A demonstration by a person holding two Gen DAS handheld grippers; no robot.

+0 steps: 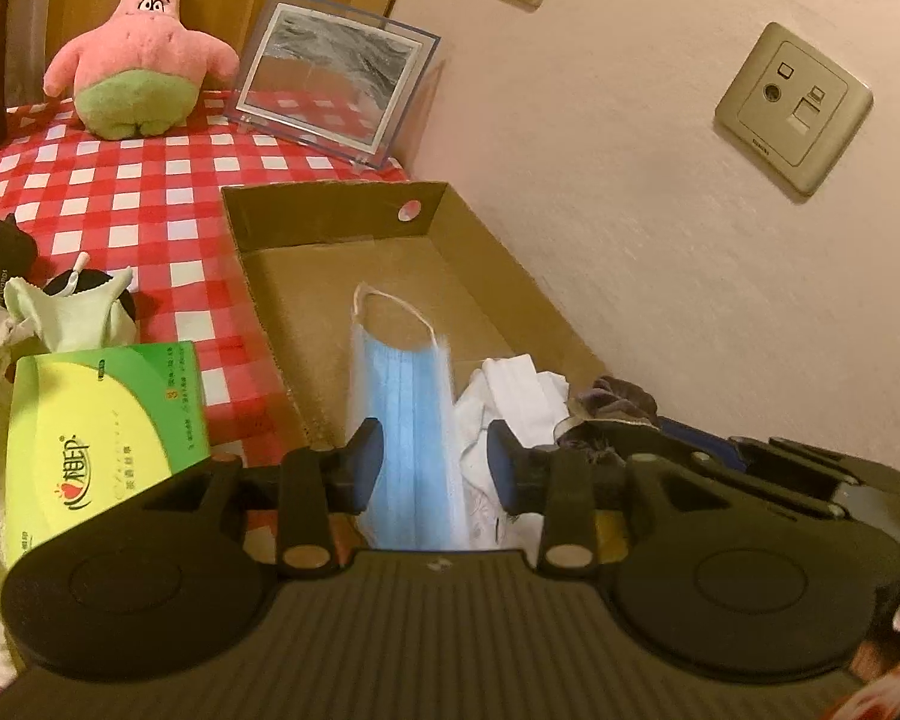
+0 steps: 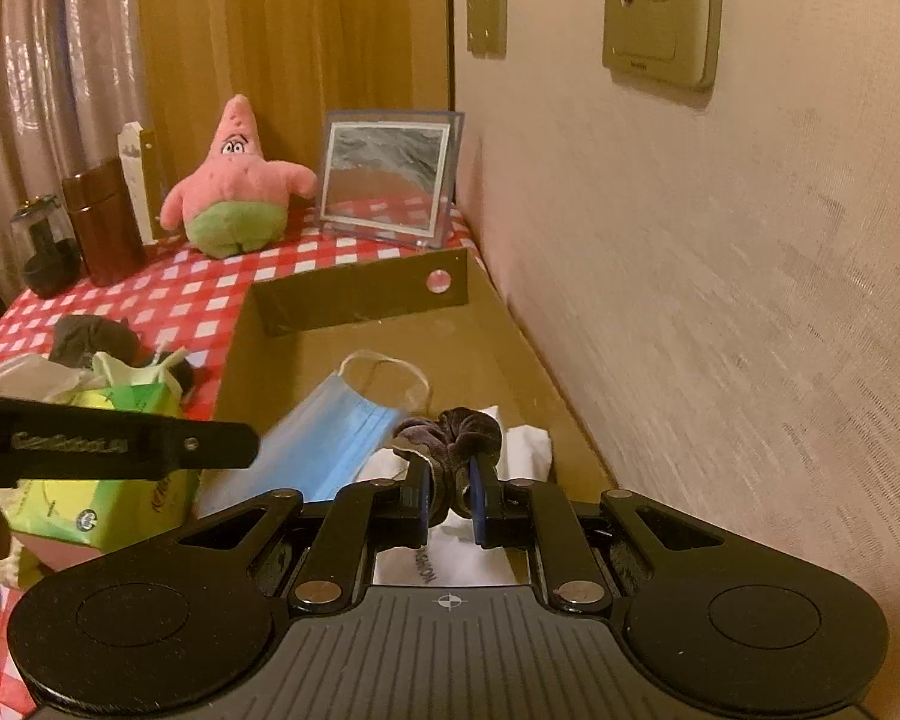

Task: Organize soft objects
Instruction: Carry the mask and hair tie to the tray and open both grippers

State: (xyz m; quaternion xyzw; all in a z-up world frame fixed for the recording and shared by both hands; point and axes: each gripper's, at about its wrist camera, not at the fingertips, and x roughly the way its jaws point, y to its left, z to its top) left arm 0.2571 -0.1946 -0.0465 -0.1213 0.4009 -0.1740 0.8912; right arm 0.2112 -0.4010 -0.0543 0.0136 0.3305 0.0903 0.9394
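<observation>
Inside the shallow brown cardboard box (image 1: 450,204) against the wall: pleated blue face mask (image 1: 408,420) with white ear loops, crumpled white cloth (image 1: 516,402). Left gripper (image 1: 435,462) partly open, mask between its pads, none pressing. Right gripper (image 2: 450,498) pinched on a ruched dark purple velvet scrunchie (image 2: 456,426). Green tissue box (image 1: 102,438) beside on red checked tablecloth (image 1: 150,192); pink star plush (image 1: 144,60) behind.
</observation>
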